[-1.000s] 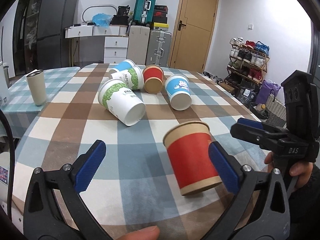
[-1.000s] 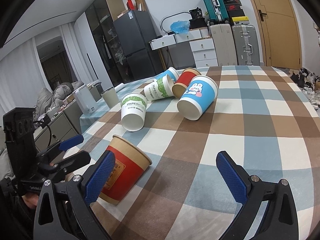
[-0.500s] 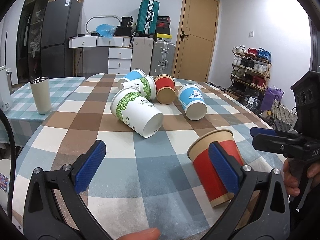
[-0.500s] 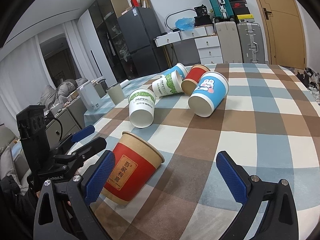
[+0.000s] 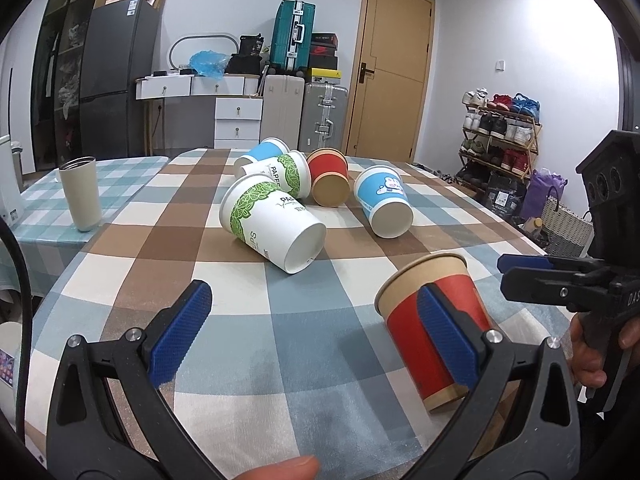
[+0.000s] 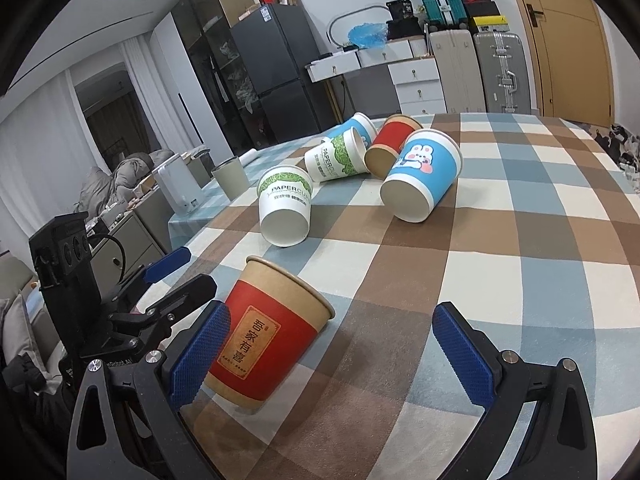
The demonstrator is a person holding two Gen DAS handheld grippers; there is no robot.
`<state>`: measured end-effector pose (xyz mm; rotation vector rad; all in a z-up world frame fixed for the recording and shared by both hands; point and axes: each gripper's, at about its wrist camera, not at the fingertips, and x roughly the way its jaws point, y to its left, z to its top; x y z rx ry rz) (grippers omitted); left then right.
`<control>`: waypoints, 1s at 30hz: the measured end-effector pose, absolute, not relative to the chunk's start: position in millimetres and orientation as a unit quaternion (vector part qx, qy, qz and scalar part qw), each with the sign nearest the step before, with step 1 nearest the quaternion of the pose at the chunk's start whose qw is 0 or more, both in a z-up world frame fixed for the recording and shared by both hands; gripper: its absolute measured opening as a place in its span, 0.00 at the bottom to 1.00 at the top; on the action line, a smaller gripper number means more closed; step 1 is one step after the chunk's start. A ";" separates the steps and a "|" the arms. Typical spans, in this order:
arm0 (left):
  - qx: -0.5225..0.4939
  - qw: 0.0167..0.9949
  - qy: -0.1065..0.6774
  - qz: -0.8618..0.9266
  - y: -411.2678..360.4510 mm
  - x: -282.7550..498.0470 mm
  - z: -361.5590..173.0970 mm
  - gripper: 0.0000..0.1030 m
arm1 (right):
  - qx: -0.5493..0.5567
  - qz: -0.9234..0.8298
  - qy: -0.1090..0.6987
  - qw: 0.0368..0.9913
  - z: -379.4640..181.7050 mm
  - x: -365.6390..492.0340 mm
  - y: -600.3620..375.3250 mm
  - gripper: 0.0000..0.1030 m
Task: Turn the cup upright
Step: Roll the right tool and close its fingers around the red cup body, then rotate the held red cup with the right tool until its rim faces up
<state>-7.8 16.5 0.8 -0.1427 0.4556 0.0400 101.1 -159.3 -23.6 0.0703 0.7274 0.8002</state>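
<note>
A red and tan paper cup (image 5: 430, 312) (image 6: 266, 334) stands nearly upright, mouth up, near the table's front edge. My left gripper (image 5: 316, 332) is open; its right finger (image 5: 448, 332) overlaps the cup, which is not between the jaws. My right gripper (image 6: 332, 354) is open, its left finger (image 6: 200, 356) beside the cup's left side. The right gripper also shows in the left wrist view (image 5: 560, 280), and the left gripper in the right wrist view (image 6: 168, 284).
Several paper cups lie on their sides mid-table: a green-leaf white cup (image 5: 272, 226), a blue rabbit cup (image 5: 382, 200), another red cup (image 5: 328, 180). A steel tumbler (image 5: 80, 192) stands on the side table. The checked tablecloth (image 6: 520, 240) covers the table.
The red cup has tipped from lying on its side to nearly upright. Both grippers have drawn back slightly and stay open.
</note>
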 end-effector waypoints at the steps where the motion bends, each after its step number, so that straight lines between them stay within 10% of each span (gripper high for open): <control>1: -0.072 0.972 0.225 0.021 16.9 -8.1 0.9 0.99 | 0.035 0.382 0.354 0.853 -24.4 103.0 -157.8 1.00; 16: -0.068 0.972 0.222 0.026 18.7 -9.7 1.3 0.99 | 0.098 0.412 0.473 0.773 -38.9 133.7 -131.0 0.99; 30: -0.069 0.972 0.221 0.025 19.3 -9.9 1.0 0.99 | 0.143 0.446 0.508 0.723 -42.3 140.3 -127.3 0.68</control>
